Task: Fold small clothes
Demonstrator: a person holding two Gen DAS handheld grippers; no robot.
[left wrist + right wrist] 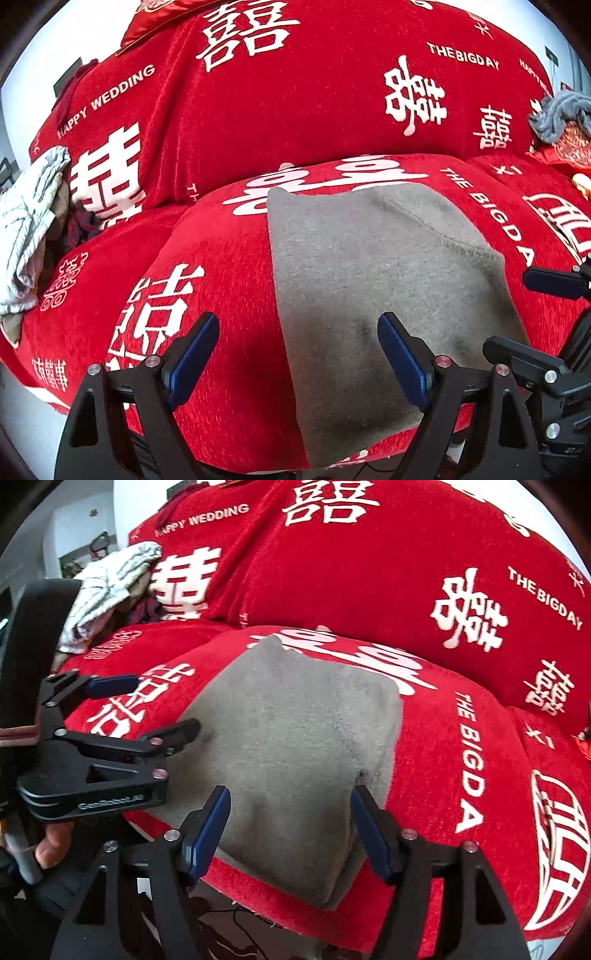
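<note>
A: Two grippers hover over one grey garment (373,280) lying flat on a red sofa seat cushion (207,280) printed with white wedding characters. How would it handle?

B: It looks like soft, light knit, limp and not slippery. It appears already folded into a rough rectangle, its near edge draping over the cushion's front. It should bend wherever it is lifted, so a corner or an edge is the likely place to pinch.

A: Starting from the left, what is there?

B: At far left, a crumpled white patterned cloth (29,229) sits against the sofa back. Next, the left gripper (299,354) points forward at the garment's left edge. Its blue-padded fingers (192,354) are spread wide and hold nothing; one sits over red cushion, the other over grey fabric.

A: And further right?

B: The right gripper (290,830) hangs above the garment's near right part, fingers also wide apart and empty, straddling grey cloth close to the front edge. Whether either touches the fabric cannot be told. At far right, a grey-blue bundle (557,114) rests on the sofa.
</note>
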